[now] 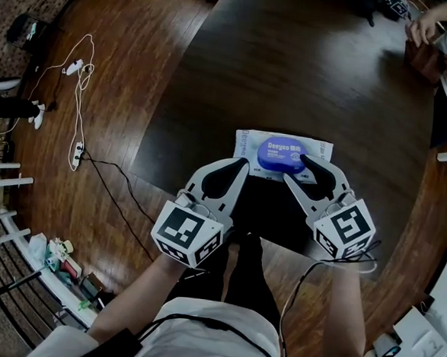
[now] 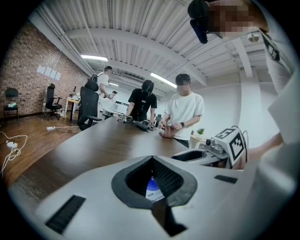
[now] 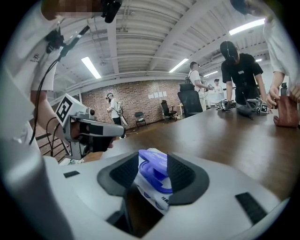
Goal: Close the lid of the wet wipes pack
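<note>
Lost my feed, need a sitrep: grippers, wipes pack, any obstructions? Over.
Left gripper shut, tip at corner of wipes pack. Right gripper astride blue lid, grip unclear. Pack flat on table, lid looks ajar. Nothing blocking.

An open loft office: brick wall [image 2: 23, 70], swivel chairs [image 2: 53, 101], strip lights [image 2: 93, 57], people [image 2: 185, 110] round a long dark table [image 2: 93, 145].

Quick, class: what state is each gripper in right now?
Left gripper: shut, nothing gripped.
Right gripper: shut on the blue lid of the wet wipes pack.
</note>
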`<state>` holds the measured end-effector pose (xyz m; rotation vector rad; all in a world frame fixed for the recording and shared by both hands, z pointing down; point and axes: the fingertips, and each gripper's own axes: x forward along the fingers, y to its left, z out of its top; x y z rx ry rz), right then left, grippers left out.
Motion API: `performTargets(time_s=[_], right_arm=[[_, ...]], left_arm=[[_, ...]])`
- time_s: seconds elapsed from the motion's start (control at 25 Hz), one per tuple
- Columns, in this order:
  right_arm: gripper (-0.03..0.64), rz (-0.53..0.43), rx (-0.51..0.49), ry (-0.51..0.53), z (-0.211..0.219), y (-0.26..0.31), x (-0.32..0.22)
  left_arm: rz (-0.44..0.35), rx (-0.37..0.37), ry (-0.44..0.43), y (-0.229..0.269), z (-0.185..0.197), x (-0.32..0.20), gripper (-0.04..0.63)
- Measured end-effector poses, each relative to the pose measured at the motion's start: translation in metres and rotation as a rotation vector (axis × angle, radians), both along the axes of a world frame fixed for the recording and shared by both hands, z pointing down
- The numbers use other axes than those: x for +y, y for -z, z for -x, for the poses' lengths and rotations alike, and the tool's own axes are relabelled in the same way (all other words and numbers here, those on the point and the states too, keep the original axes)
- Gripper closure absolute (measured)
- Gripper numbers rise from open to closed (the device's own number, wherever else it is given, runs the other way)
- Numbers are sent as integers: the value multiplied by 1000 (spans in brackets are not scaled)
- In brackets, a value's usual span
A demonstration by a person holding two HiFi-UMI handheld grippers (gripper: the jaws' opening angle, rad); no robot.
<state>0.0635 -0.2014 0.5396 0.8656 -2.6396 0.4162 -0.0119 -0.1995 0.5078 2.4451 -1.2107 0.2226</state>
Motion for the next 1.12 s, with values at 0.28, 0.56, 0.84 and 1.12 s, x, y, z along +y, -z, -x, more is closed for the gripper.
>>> performTargets(time_s=[0.28,0.56,0.84,1.12], right_arm=[[443,19,11,23,7,-7,7],[443,35,66,49,12,-16,9],[443,52,162,102,18,-28,16],[443,73,253,150,23,-37,22]], left_arm=[[5,0,-2,-3,-2,-1,594],[13,0,-3,-5,0,-2,594],[11,5,-4,-4,-4,-4,594],[12,7,1,-3,2,-1,594]])
